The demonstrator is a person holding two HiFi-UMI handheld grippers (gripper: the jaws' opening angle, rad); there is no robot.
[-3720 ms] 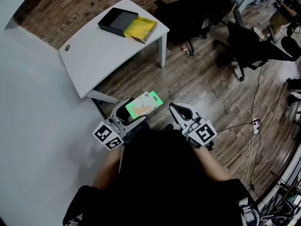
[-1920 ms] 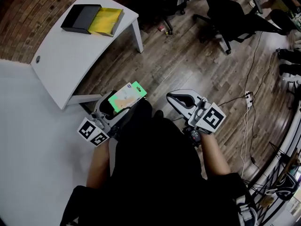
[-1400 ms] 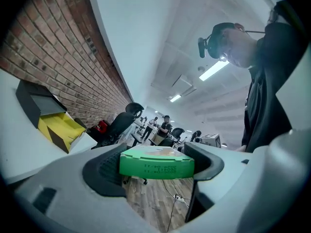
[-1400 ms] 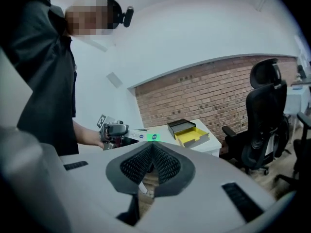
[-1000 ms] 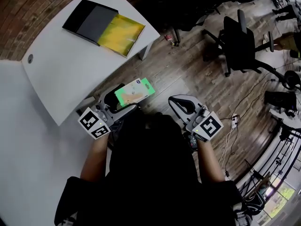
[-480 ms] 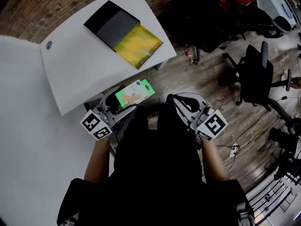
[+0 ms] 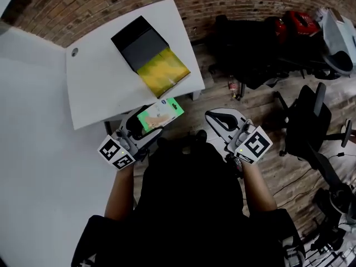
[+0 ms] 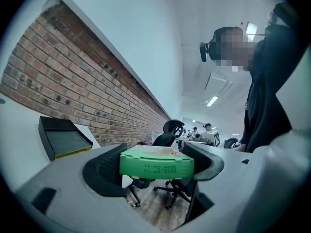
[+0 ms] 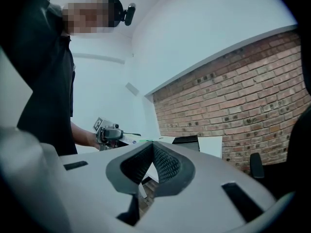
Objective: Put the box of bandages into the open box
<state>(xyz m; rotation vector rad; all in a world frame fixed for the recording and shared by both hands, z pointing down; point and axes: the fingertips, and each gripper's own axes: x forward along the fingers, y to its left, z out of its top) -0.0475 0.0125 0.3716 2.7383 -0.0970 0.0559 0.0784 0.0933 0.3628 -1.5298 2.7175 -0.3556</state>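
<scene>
- Bandage box (image 7: pixel 161 114): green carton, flat side up, in the air just off the table's (image 7: pixel 94 96) near edge. Not over the tabletop yet.
- Left gripper (image 7: pixel 147 123) has it. Fingers are clamped on the two narrow long sides at the near end, and most of the carton sticks out forward past the jaws.
- Handling, my read: light thin card, stiff enough flat but easy to dent. Printed faces look smooth, so it could slide if the grip is loosened. The side-edge grip is the right place; keep the squeeze moderate.
- Open box (image 7: pixel 149 57): dark half plus a yellow half, lying along the table's right edge. The yellow end is near the near-right corner.
- The carton and the open box are apart, with bare tabletop between them.
- Right gripper (image 7: pixel 220 119): fingers pressed together with nothing between them. It is held over the floor, off to the table's right.
- Next, as I judge it: carry the carton forward over the table edge, lower it flat into the box, then release.
- Risk: a corner catches the box wall and tilts the carton.
</scene>
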